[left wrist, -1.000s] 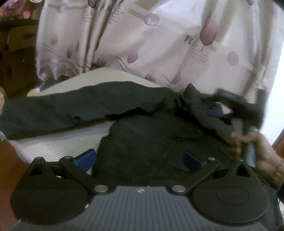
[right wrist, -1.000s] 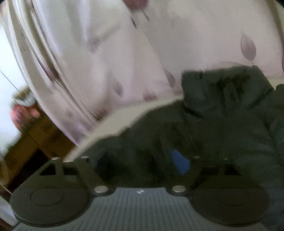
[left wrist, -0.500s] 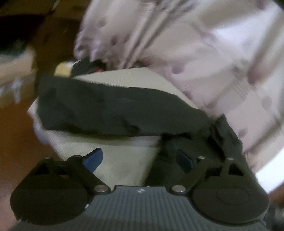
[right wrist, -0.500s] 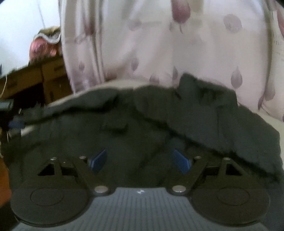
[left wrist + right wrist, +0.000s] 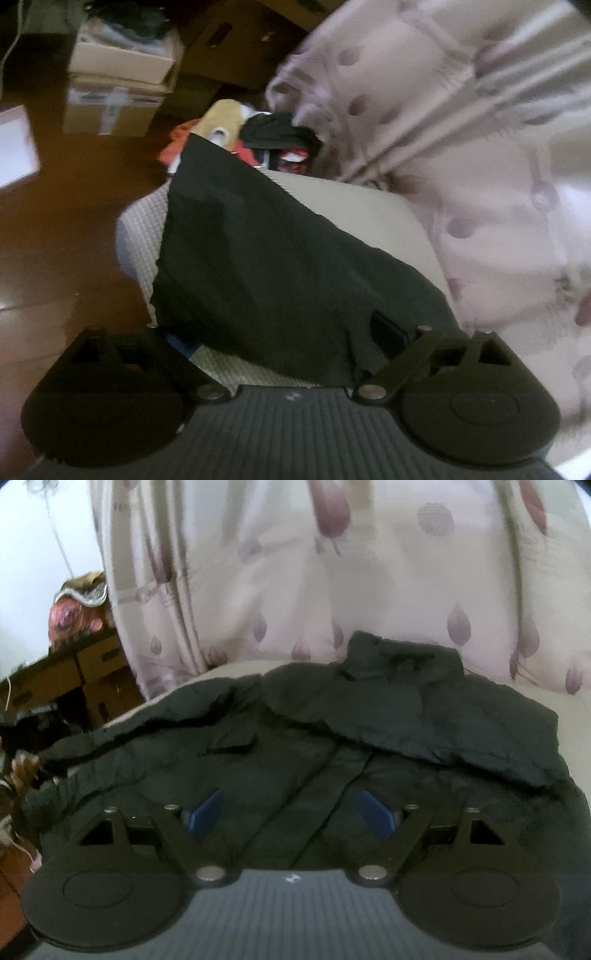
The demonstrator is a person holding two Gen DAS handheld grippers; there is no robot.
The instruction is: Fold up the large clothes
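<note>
A black jacket lies spread across a pale padded counter, filling the middle of the right wrist view, collar toward the upper centre against the flowered curtain. One sleeve is folded over the chest at centre right; the other sleeve runs out toward the upper left of the left wrist view, over the counter's edge. The right tongs stand spread above the front closure, pinching nothing. The left tongs also appear spread, fabric lying between the fingers without being clamped. In my judgement the cloth is soft, limp and moderately heavy, with a slightly slick woven surface; it will sag and slide if held at one point. Best purchase would be at thick seams: cuff, shoulder seam or hem corner. Boxes stand on the floor beyond, at upper left.
</note>
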